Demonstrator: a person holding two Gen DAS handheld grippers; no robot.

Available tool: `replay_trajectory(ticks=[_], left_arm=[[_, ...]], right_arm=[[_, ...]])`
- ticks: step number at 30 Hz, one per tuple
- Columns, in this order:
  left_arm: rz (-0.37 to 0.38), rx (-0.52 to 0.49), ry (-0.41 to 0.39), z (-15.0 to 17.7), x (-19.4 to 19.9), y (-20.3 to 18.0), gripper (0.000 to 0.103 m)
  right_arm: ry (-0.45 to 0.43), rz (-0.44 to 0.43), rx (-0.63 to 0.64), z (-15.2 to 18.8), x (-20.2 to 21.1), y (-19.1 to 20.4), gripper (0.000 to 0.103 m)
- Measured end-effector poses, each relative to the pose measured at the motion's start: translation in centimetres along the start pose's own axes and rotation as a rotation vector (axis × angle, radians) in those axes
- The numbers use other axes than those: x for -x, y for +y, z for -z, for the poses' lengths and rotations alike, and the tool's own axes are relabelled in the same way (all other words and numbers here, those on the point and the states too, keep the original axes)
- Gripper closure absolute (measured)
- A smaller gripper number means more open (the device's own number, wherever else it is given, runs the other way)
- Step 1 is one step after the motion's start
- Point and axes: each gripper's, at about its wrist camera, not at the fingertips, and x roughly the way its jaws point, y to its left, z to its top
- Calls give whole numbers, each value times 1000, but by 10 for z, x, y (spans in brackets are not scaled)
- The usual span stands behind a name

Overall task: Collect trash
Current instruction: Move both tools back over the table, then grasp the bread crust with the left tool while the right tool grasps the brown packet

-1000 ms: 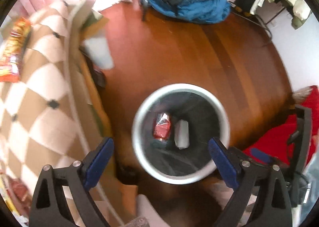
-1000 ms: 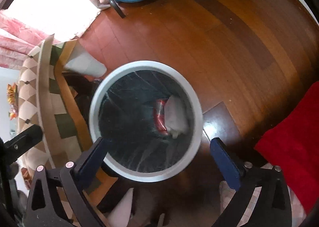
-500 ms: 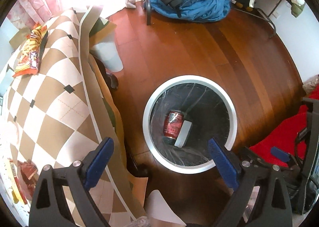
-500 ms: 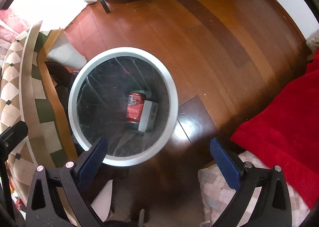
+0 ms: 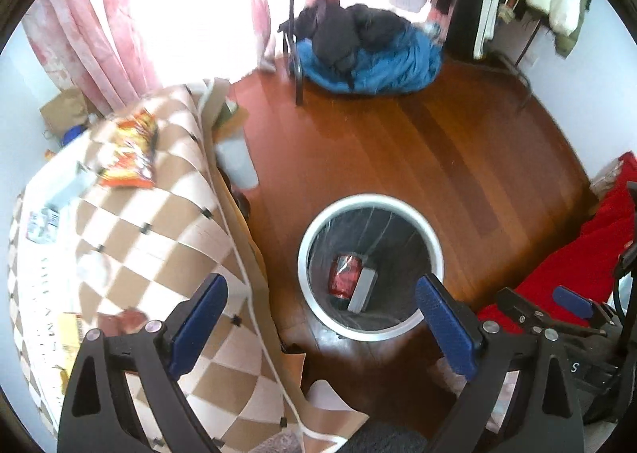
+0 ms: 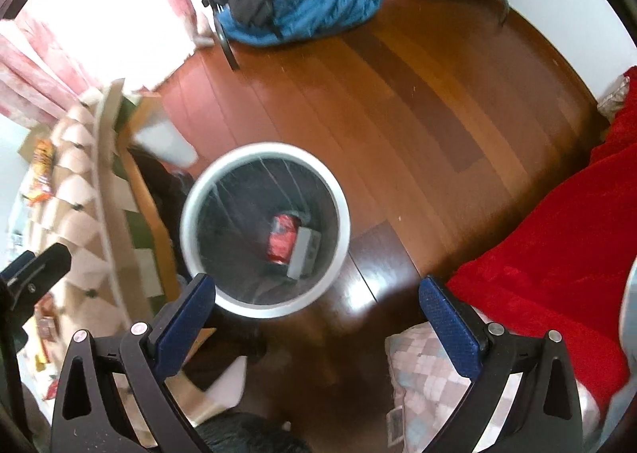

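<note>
A round white-rimmed trash bin with a dark liner stands on the wooden floor; it also shows in the right wrist view. Inside lie a crushed red can and a small grey box. My left gripper is open and empty, high above the bin's near rim. My right gripper is open and empty, above the floor beside the bin. An orange snack bag and smaller wrappers lie on the checkered table.
The checkered cloth hangs over the table edge left of the bin. A red blanket covers furniture at the right. A pile of blue and dark clothes lies by a rack at the back. Pink curtains hang at the window.
Both grippers have risen and drawn back from the bin, so it looks smaller and more of the table and room shows. The can and box stay in the bin.
</note>
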Motion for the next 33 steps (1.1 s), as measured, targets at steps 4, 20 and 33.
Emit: replay_trajectory(ticks=[4,20,33], left_arm=[[3,18,-73,0,41,15,6],[-241,310,-114,86,109,235,6],[-202,515,45,196,38,366,14]], right_arm=[[-63,-33,4,2,44,15,0],[-28,-277,244,63,91,207,0],[180,-276,366,128,-30,359,0]])
